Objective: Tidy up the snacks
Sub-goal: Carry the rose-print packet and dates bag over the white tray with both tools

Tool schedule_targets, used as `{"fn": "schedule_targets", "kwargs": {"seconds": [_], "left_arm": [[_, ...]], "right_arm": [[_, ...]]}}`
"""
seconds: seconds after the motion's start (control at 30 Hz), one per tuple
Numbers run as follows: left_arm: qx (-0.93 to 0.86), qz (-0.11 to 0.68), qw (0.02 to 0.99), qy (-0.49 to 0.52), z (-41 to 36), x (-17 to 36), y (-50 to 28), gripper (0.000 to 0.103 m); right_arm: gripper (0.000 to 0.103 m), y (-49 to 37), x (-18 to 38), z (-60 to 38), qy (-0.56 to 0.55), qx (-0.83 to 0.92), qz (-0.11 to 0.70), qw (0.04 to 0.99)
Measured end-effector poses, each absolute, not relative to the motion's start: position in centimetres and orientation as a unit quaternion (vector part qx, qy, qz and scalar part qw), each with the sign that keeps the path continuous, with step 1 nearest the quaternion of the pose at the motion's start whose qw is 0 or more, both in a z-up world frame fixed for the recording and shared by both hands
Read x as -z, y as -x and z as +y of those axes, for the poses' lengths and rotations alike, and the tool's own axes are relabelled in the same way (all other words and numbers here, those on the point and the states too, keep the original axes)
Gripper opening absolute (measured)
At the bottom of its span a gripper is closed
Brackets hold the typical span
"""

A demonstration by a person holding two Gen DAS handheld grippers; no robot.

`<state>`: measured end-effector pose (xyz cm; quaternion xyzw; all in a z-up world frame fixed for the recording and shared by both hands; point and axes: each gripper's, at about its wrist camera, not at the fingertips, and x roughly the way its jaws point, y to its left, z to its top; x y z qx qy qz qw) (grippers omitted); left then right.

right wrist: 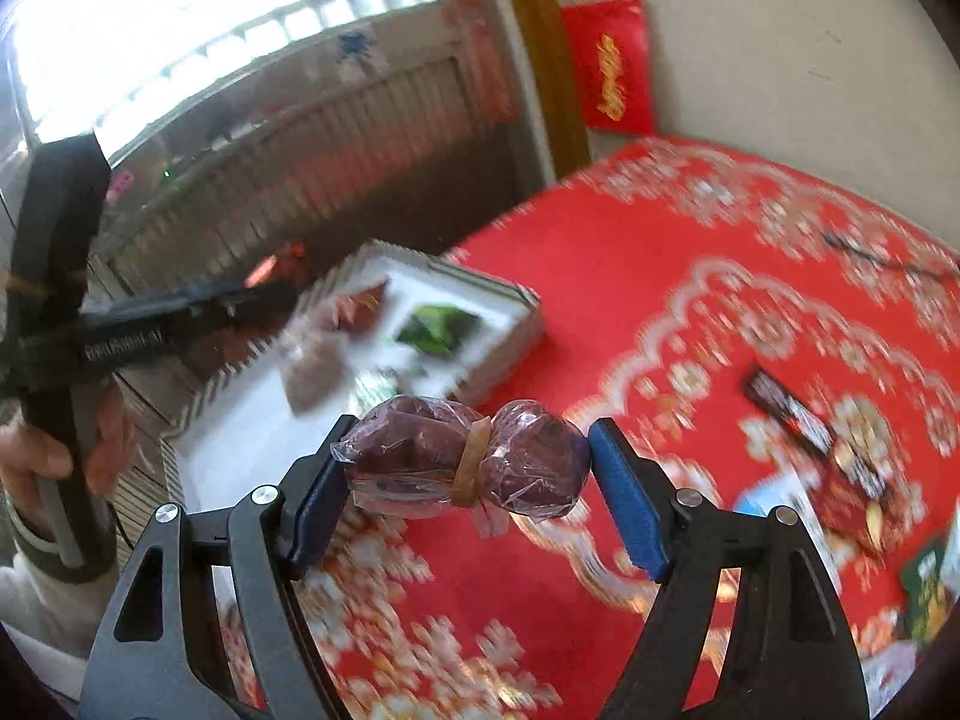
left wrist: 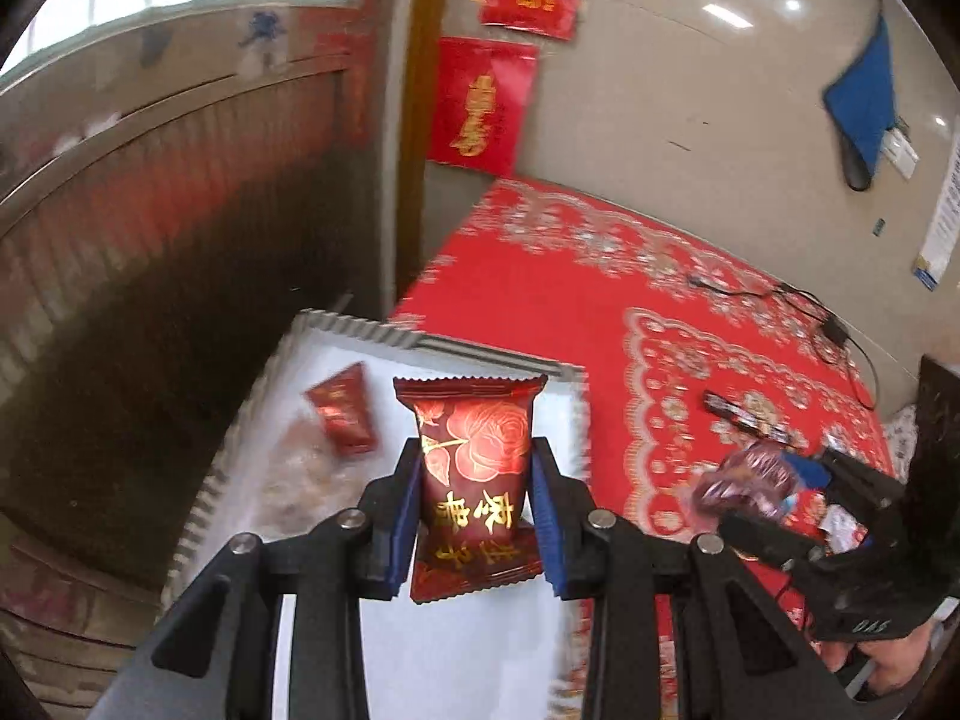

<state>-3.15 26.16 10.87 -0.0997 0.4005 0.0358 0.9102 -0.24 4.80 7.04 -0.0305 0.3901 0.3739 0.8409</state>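
My left gripper (left wrist: 474, 498) is shut on a dark red snack packet with gold roses (left wrist: 474, 468), held above the white divided tray (left wrist: 456, 660). Another red packet (left wrist: 342, 414) lies in the tray. My right gripper (right wrist: 468, 468) is shut on a clear-wrapped purple snack tied with a rubber band (right wrist: 462, 456), held above the red tablecloth (right wrist: 660, 312). It also shows at the right of the left wrist view (left wrist: 750, 477). In the right wrist view the tray (right wrist: 516, 312) holds a green packet (right wrist: 438, 327), a red packet (right wrist: 360, 306) and a brownish wrapped snack (right wrist: 315, 375).
A dark bar-shaped snack (left wrist: 744, 417) lies on the cloth; it also shows in the right wrist view (right wrist: 798, 414). More packets (right wrist: 924, 588) lie at the right edge. A black cable (left wrist: 804, 312) runs along the table's far side. The tray sits at the table's left corner.
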Motion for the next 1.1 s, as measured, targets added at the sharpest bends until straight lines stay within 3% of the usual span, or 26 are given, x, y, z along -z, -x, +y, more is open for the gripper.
{"fn": "schedule_targets", "kwargs": {"seconds": [0.47, 0.93, 1.0, 1.1], "left_arm": [[-0.085, 0.437, 0.888, 0.114, 30.7, -5.8, 4.2, 0.036], [-0.131, 0.432, 0.887, 0.096, 30.1, -3.2, 4.7, 0.037], [-0.138, 0.434, 0.885, 0.096, 30.1, -2.9, 4.6, 0.04], [-0.143, 0.442, 0.88, 0.102, 30.1, -2.3, 4.5, 0.053]], "right_arm": [[0.077, -1.9, -3.9, 16.2, 0.088, -0.412, 0.401, 0.813], [0.077, -2.4, -1.4, 18.1, 0.114, -0.382, 0.408, 0.821], [0.077, -2.1, -1.2, 18.0, 0.119, -0.382, 0.41, 0.82], [0.078, -1.9, -1.3, 17.6, 0.112, -0.386, 0.412, 0.818]]}}
